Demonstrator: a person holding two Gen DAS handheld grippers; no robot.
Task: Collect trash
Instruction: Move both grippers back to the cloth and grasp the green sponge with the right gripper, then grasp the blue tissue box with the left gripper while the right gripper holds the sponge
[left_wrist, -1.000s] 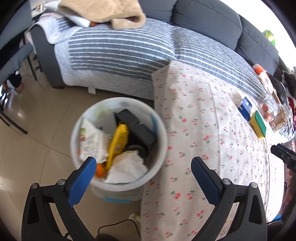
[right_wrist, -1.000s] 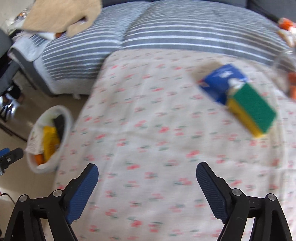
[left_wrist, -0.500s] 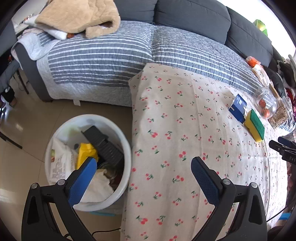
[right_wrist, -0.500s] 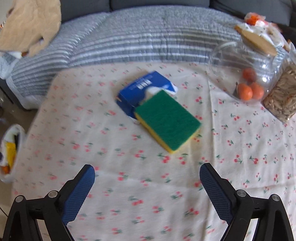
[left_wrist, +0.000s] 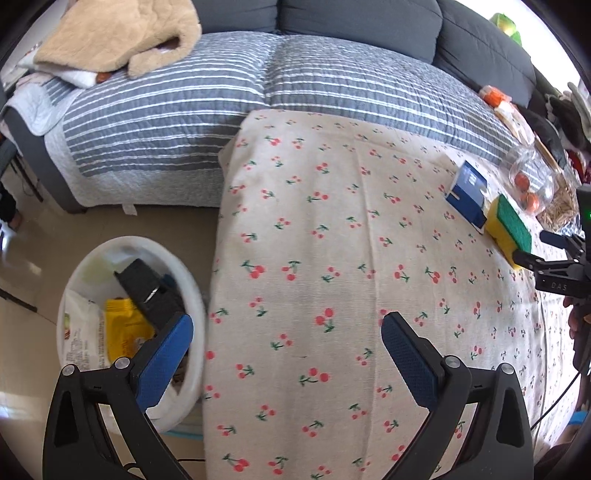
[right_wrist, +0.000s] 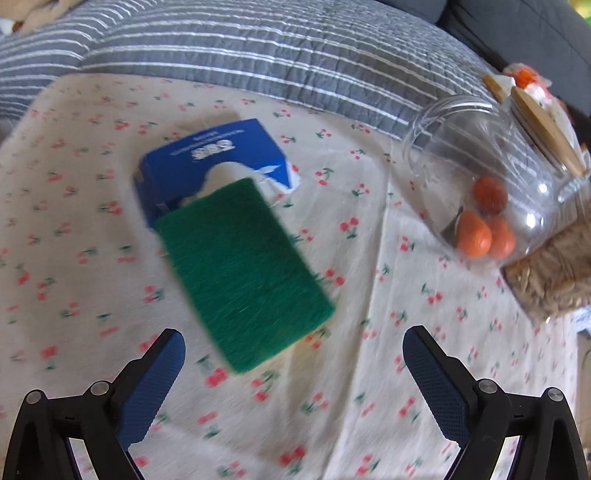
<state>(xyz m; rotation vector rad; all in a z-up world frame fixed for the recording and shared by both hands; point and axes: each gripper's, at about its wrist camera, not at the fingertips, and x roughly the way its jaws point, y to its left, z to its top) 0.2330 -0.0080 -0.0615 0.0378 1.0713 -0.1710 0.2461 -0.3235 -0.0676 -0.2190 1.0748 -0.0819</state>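
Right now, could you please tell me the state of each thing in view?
Left claw: open, empty.
Right claw: open, empty, just widened.
Waste bin: part-filled.
Blue box: torn open, lying flat.
Sponge: green side up.
Glass jar: tipped over, holding oranges.
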